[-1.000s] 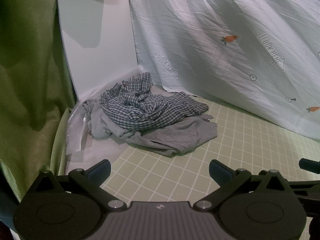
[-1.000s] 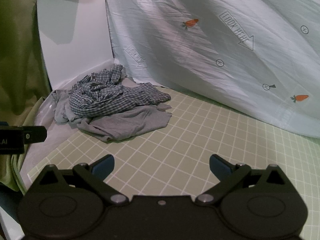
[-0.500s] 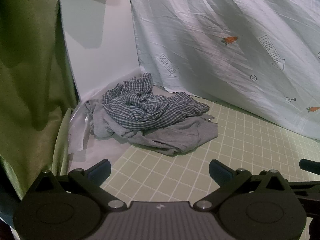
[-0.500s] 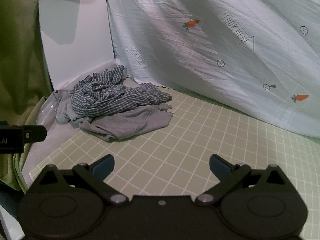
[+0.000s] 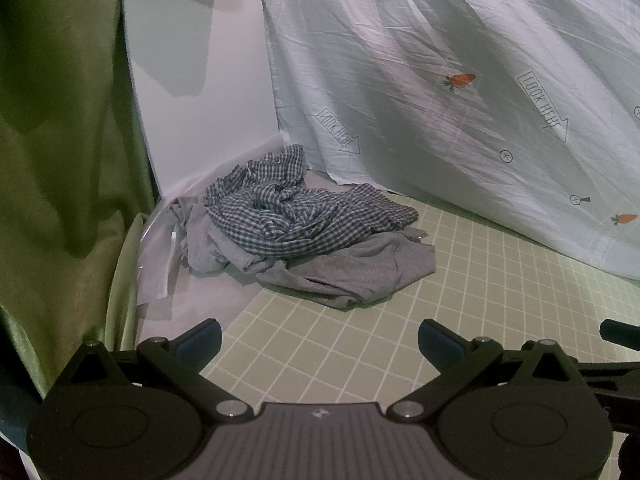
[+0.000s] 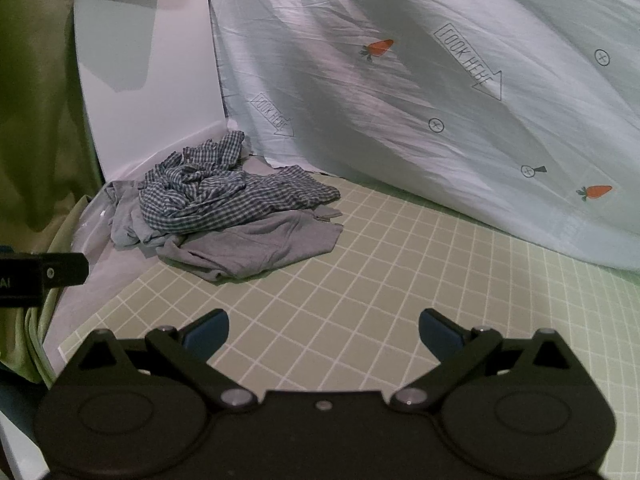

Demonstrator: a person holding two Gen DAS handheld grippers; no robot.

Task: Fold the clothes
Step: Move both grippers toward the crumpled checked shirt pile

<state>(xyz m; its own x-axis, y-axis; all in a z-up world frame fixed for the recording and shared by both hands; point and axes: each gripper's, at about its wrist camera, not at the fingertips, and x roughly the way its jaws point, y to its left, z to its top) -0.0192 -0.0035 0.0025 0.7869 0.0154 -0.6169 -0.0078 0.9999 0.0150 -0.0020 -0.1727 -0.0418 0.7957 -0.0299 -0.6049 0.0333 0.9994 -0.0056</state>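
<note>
A crumpled blue-and-white checked garment (image 5: 296,210) (image 6: 224,196) lies on top of a rumpled grey garment (image 5: 356,270) (image 6: 260,246) in the far left corner of the green grid mat (image 5: 460,280) (image 6: 400,272). My left gripper (image 5: 320,340) is open and empty, low over the mat, a short way in front of the pile. My right gripper (image 6: 323,330) is also open and empty, farther back and to the right of the clothes. Part of the left gripper's body (image 6: 40,276) shows at the left edge of the right wrist view.
A pale sheet printed with carrots and arrows (image 5: 460,80) (image 6: 440,80) hangs along the back. A white board (image 5: 200,72) (image 6: 148,72) leans in the corner. Green cloth (image 5: 60,140) drapes on the left. White plastic sheeting (image 5: 160,276) lies beside the pile.
Both grippers have drifted slightly forward and left toward the clothes pile. Both stay open; the clothes have not moved.
</note>
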